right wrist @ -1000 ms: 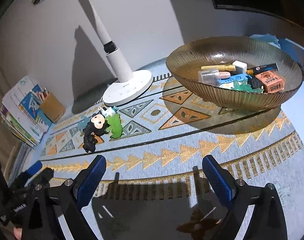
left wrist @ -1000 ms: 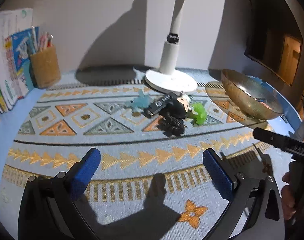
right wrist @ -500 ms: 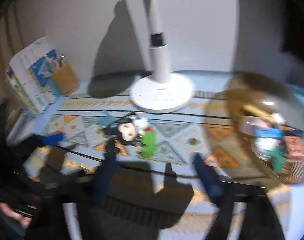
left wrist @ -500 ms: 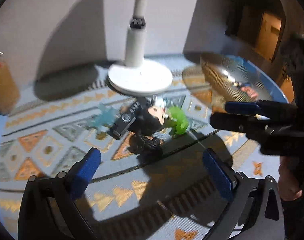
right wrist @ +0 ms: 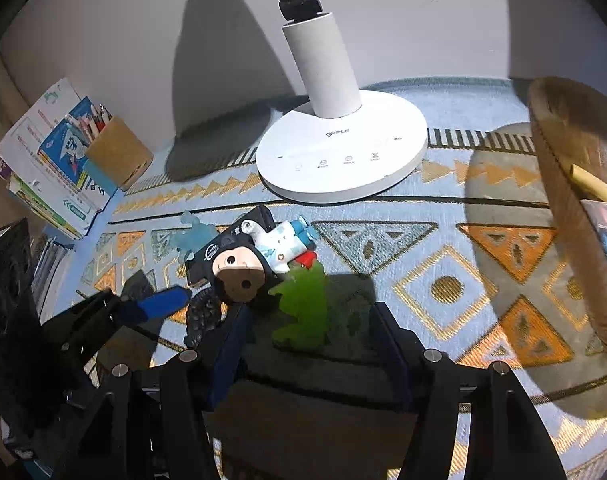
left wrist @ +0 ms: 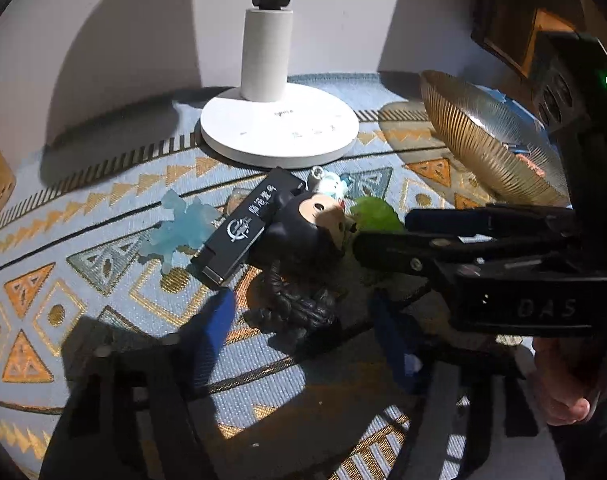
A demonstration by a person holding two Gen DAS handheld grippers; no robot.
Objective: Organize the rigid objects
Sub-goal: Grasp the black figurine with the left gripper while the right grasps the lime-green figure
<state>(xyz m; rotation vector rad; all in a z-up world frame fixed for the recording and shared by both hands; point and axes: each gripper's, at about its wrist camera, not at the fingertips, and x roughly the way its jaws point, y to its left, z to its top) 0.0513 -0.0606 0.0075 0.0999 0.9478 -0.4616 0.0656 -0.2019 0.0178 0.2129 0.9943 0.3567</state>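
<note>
- Left gripper (left wrist: 303, 332): jaws closing, about half open, straddling the black braided toy (left wrist: 299, 308); whether the pads touch it I cannot tell.
- Right gripper (right wrist: 311, 340): jaws closing, about half open, with the green toy (right wrist: 303, 304) between them; contact unclear.
- Beside these lie a mouse figure (right wrist: 239, 272), a black box (left wrist: 247, 226) with white characters and a pale blue toy (left wrist: 183, 226).
- Lamp base (right wrist: 343, 152) reads "OPPLE".
- The right gripper's body reads "DAS" in the left view.
- Bowl (left wrist: 483, 144) stands to the right on the mat (left wrist: 103, 216).
</note>
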